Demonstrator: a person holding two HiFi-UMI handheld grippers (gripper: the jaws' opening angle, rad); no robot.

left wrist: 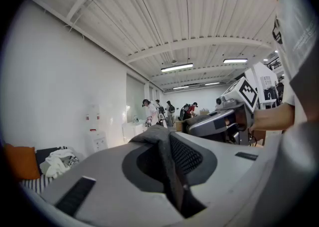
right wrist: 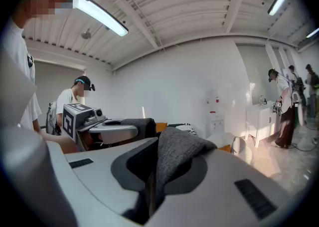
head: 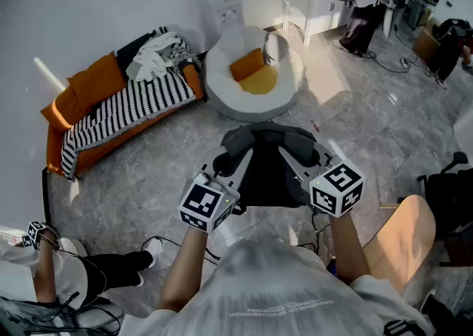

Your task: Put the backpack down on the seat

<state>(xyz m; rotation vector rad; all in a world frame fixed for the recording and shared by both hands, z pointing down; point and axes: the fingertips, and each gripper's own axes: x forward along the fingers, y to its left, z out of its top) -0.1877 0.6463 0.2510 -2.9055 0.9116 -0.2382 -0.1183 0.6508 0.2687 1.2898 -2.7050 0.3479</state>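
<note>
The left gripper [head: 224, 167] and the right gripper [head: 299, 165] were each nearly closed, pinching a fold of grey fabric at the top of the dark backpack [head: 266, 176]. The backpack hung between them above the floor [head: 140, 172]. Beyond it sat the round white seat [head: 229, 102] with an orange cushion [head: 247, 63]. Farther left stood an orange sofa [head: 55, 142].

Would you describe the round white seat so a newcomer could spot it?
A long orange sofa stands by the white wall. Just right of it sits the round white seat, the only circular one, an orange cushion inside.
</note>
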